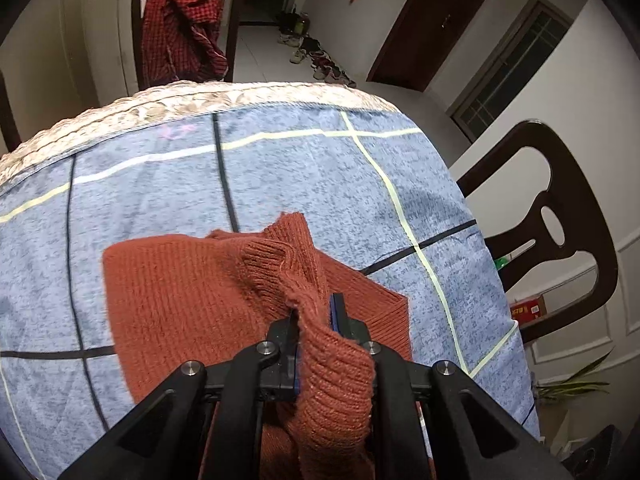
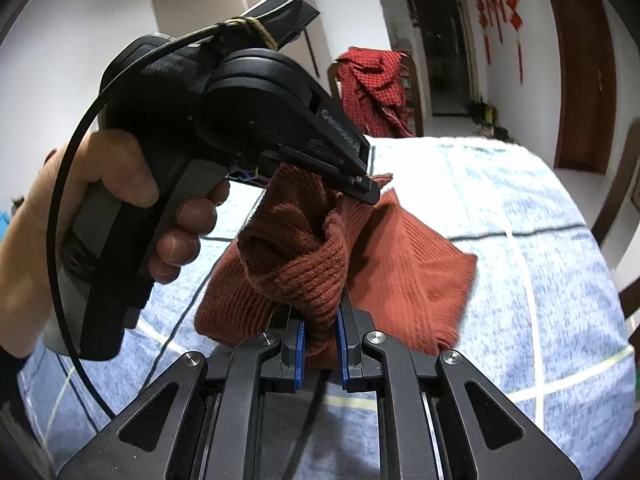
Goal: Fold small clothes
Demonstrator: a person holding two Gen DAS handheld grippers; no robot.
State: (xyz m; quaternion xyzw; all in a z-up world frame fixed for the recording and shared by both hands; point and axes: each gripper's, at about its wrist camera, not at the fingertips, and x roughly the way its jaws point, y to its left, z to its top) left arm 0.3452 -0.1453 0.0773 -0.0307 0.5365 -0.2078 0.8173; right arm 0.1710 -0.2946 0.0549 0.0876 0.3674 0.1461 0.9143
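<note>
Your right gripper (image 2: 320, 340) pinches a ribbed fold of the rust sweater (image 2: 408, 264) between its blue pads, jaws narrow. Just beyond it, your left hand (image 2: 120, 184) holds the left gripper (image 1: 316, 316), its jaws nearly closed on another bunched ribbed edge. The rest of the sweater lies on the blue checked cloth (image 1: 280, 176) covering the table. Past the table, a red checked garment (image 1: 180, 20) hangs over a chair (image 1: 138, 40)
</note>
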